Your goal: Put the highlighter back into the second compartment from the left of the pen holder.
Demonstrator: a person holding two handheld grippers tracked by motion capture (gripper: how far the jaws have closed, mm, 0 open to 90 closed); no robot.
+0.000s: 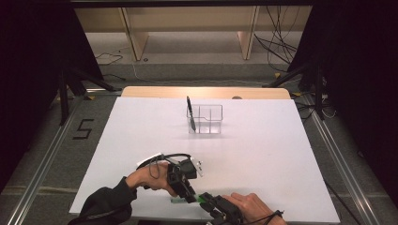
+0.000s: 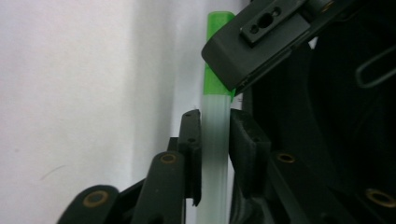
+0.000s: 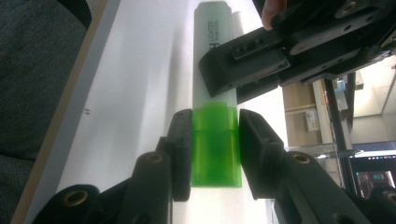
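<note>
A highlighter (image 1: 178, 201) lies level near the table's front edge, held between both grippers. Its pale translucent body (image 2: 214, 140) sits between the jaws of my left gripper (image 2: 215, 126), which is shut on it. The green cap (image 3: 215, 144) is clamped in my right gripper (image 3: 215, 123), both pads pressing its sides. In the high view the left gripper (image 1: 190, 196) reaches in from the left and the right gripper (image 1: 210, 204) from the right, their tips almost touching. The right gripper's jaw crosses the green cap (image 2: 215, 79) in the left gripper view.
A clear divided organizer (image 1: 205, 119) stands at the back middle of the white table (image 1: 141, 140), with a black pen (image 1: 190, 114) leaning in its left compartment. The front edge of the table runs just below both hands.
</note>
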